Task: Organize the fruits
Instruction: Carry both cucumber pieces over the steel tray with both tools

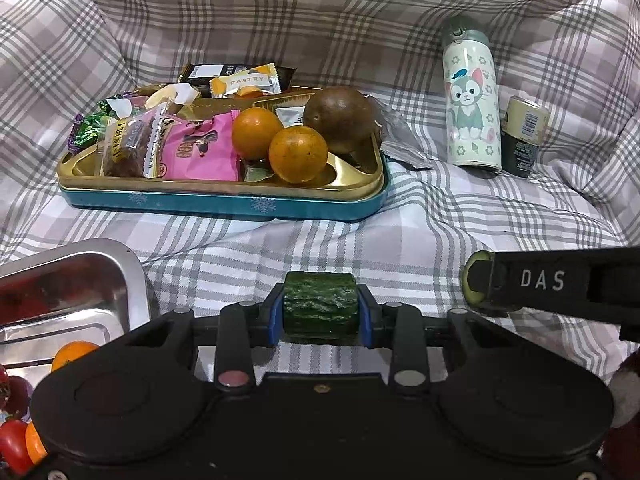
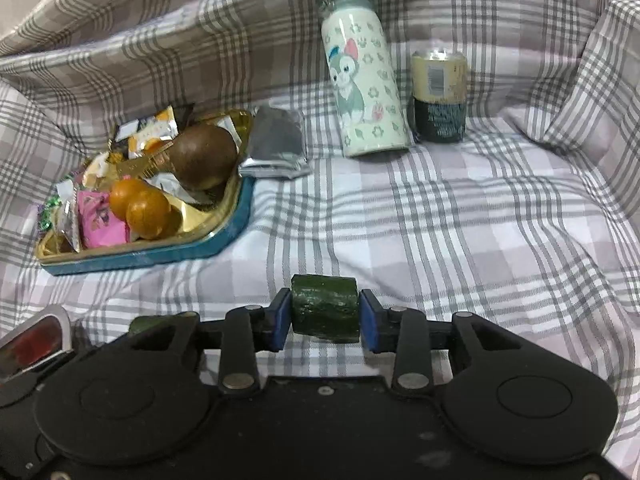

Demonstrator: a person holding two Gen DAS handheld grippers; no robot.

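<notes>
Each gripper is clenched on a short, dark green, bumpy-skinned cucumber piece: the left gripper [image 1: 321, 312] pinches one cucumber chunk [image 1: 320, 304] between its blue pads, and the right gripper [image 2: 325, 314] pinches a second cucumber chunk [image 2: 325, 307] the same way, both held just above the grey-and-lilac checked cloth [image 2: 460, 232] near its front edge. In the left wrist view the right gripper reaches in from the right, the pale cut end of its chunk showing at the tip. The shiny rectangular steel tray [image 1: 80, 280] at the front left corner of the cloth already holds a small orange [image 1: 74, 354] and some red fruit [image 1: 14, 446], so sorting looks partly done. Still waiting in the gold-lined teal tin tray [image 1: 224, 200] toward the back left, among wrapped snacks [image 1: 200, 144], are two round oranges [image 1: 298, 154] and a large brown round fruit [image 1: 340, 118] touching them. A cat-printed white flask [image 1: 472, 104] and a small dark can [image 1: 524, 136] stand together near the back right. My guess is both cucumber pieces go to the steel tray next, then the three fruits from the tin.
</notes>
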